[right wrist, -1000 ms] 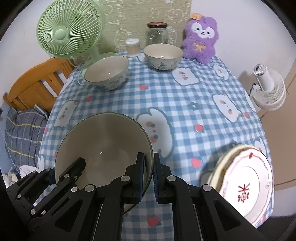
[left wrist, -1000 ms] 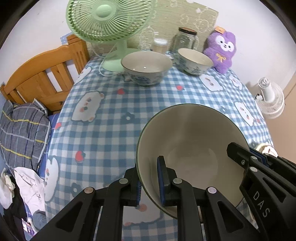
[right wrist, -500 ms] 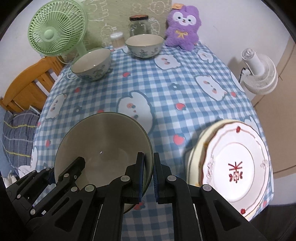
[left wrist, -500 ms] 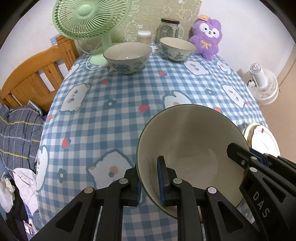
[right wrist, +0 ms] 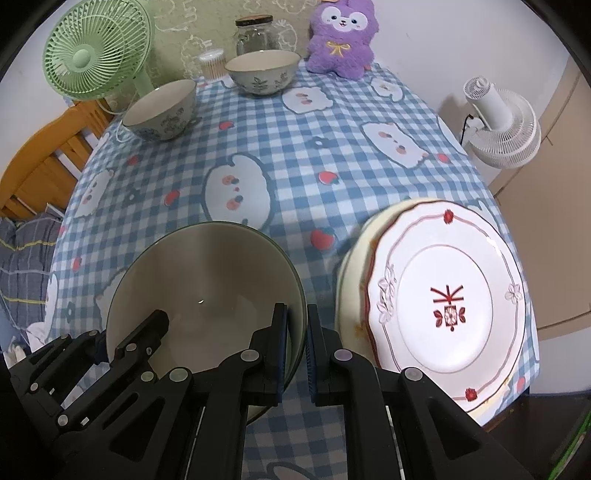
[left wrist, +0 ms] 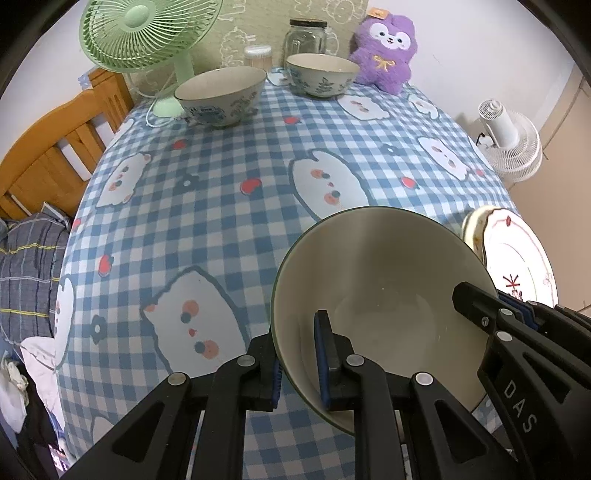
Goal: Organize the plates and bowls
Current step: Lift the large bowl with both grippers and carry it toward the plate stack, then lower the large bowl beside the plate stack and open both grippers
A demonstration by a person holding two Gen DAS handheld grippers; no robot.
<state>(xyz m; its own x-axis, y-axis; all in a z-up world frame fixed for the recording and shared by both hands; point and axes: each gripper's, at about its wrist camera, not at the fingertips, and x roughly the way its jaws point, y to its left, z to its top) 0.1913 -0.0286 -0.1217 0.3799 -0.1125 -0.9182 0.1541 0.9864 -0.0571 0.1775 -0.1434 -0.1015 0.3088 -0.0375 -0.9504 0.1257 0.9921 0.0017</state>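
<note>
A large cream bowl with a dark green rim (left wrist: pixel 384 280) (right wrist: pixel 207 280) hangs above the near part of the checked table, held by both grippers. My left gripper (left wrist: pixel 299 354) is shut on its left rim, one finger inside and one outside. My right gripper (right wrist: pixel 295 343) is shut on the bowl's right rim in the same way. A stack of plates sits at the table's right edge, topped by a white plate with red trim (right wrist: pixel 454 295) (left wrist: pixel 517 266). Two patterned bowls stand at the far end: one on the left (left wrist: pixel 221 92) (right wrist: pixel 162 110), one on the right (left wrist: pixel 321 74) (right wrist: pixel 262 72).
The blue checked tablecloth (left wrist: pixel 221 192) covers a round table. At its far end stand a green fan (left wrist: pixel 147 37), a glass jar (left wrist: pixel 304 35), a small toothpick jar (left wrist: pixel 258 55) and a purple plush toy (left wrist: pixel 386 51). A wooden bed frame (left wrist: pixel 44 147) is left, a white fan (right wrist: pixel 498 122) right.
Both grippers have carried the bowl back toward the near right of the table; the far bowls look smaller and the plate stack has come into fuller view beside the bowl.
</note>
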